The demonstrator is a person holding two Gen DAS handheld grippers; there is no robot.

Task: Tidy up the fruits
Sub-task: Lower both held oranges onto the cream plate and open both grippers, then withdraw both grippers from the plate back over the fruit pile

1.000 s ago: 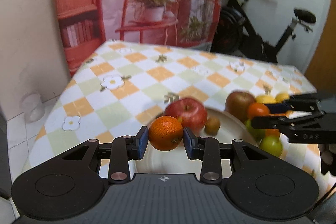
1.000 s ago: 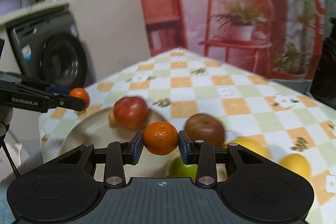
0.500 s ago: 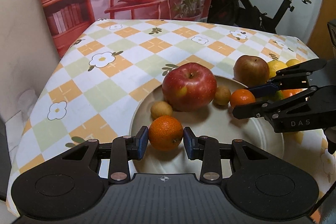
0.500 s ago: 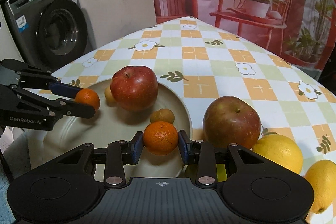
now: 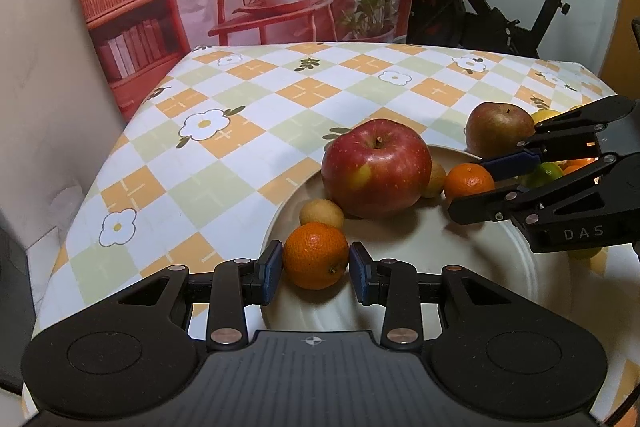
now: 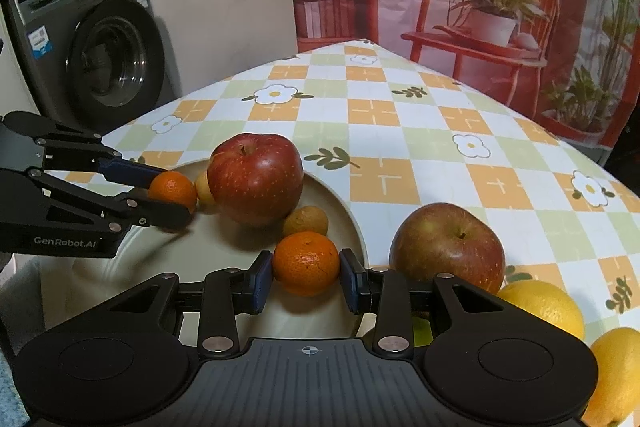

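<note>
My left gripper (image 5: pixel 316 271) is shut on a tangerine (image 5: pixel 316 255), low over the near left part of the cream plate (image 5: pixel 460 291). My right gripper (image 6: pixel 306 281) is shut on a second tangerine (image 6: pixel 306 263) over the plate's right side (image 6: pixel 354 223). A big red apple (image 5: pixel 376 167) and two small yellow-brown fruits (image 5: pixel 322 213) (image 6: pixel 306 221) lie on the plate. The right gripper also shows in the left wrist view (image 5: pixel 476 183), and the left gripper in the right wrist view (image 6: pixel 168 189).
A darker apple (image 6: pixel 448 247), two lemons (image 6: pixel 540 307) and a green fruit (image 5: pixel 544 173) lie on the checked tablecloth (image 5: pixel 280 99) beside the plate. An exercise bike (image 5: pixel 500 7) stands behind the table. A washing machine (image 6: pixel 92 47) is at the left.
Both grippers have come down with their tangerines, from above the table to just over the plate. The jaws have stayed shut on the fruit.
</note>
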